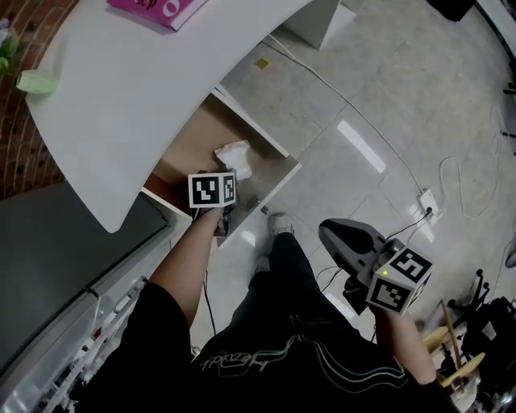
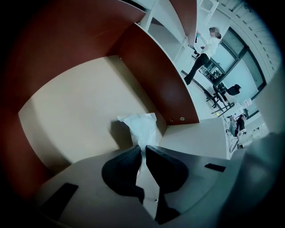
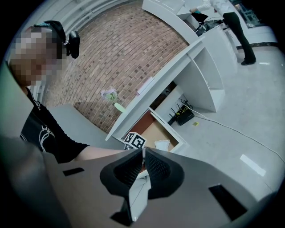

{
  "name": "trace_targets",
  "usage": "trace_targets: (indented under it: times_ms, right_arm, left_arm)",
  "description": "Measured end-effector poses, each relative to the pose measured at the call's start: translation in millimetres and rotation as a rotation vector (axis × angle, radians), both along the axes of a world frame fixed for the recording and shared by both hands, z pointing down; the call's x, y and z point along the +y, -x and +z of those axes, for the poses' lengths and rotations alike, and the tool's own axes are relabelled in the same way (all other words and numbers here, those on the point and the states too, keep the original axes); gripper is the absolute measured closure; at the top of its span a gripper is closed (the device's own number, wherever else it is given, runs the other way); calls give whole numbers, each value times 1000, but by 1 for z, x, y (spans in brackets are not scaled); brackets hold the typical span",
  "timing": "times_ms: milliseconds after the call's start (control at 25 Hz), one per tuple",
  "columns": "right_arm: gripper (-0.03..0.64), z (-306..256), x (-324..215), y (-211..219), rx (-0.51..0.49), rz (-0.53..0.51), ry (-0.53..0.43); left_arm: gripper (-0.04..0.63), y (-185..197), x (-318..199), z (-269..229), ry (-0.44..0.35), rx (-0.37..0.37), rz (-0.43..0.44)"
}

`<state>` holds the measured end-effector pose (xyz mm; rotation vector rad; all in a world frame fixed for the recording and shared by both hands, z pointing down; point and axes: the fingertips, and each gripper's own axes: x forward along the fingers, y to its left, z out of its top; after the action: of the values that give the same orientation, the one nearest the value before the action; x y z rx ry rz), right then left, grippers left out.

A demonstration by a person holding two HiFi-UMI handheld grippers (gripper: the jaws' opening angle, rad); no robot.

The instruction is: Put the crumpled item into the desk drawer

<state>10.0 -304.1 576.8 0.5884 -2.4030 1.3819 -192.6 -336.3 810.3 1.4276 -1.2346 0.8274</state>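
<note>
The crumpled white item (image 1: 234, 159) lies inside the open desk drawer (image 1: 266, 139), on its tan floor near the front right corner. In the left gripper view the item (image 2: 139, 126) rests just beyond my left gripper (image 2: 143, 149), whose jaws are shut with only a thin slit and nothing between them. That left gripper (image 1: 218, 195) hovers at the drawer's near edge. My right gripper (image 1: 330, 232) is held over the floor to the right, away from the drawer. Its jaws (image 3: 143, 158) are shut and empty, and beyond them its view shows the drawer (image 3: 156, 129) and the item (image 3: 162, 144).
A curved white desk top (image 1: 137, 89) overhangs the drawer, with a pink book (image 1: 157, 8) at its far edge. Cables (image 1: 451, 173) and a power strip (image 1: 426, 202) lie on the tiled floor. My shoe (image 1: 280, 223) stands by the drawer front. A person (image 2: 202, 58) stands far off.
</note>
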Motion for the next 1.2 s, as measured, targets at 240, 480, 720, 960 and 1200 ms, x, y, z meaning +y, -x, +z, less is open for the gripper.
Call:
trace_targets:
  times_ms: [240,480,720,960,1200]
  right_arm:
    - [566,4,-4,-1,-3,16,1]
    - [566,3,-3,-1,-17,32,-1]
    - [566,-10,2,-1,-23,38,-21]
    - [566,-56,14,6,-68,59,-80]
    - [566,-123,51,11,-54,25,-205]
  left_arm:
    - [546,3,-1,17,34,2,-25]
    - [390,8,-4,11,11,-7,-74]
    - [313,1,-5,-32,-60,66,-169]
    - [310,-21,2,-130,-209,165,-91]
    - [356,-44,41,-259,-388,224,18]
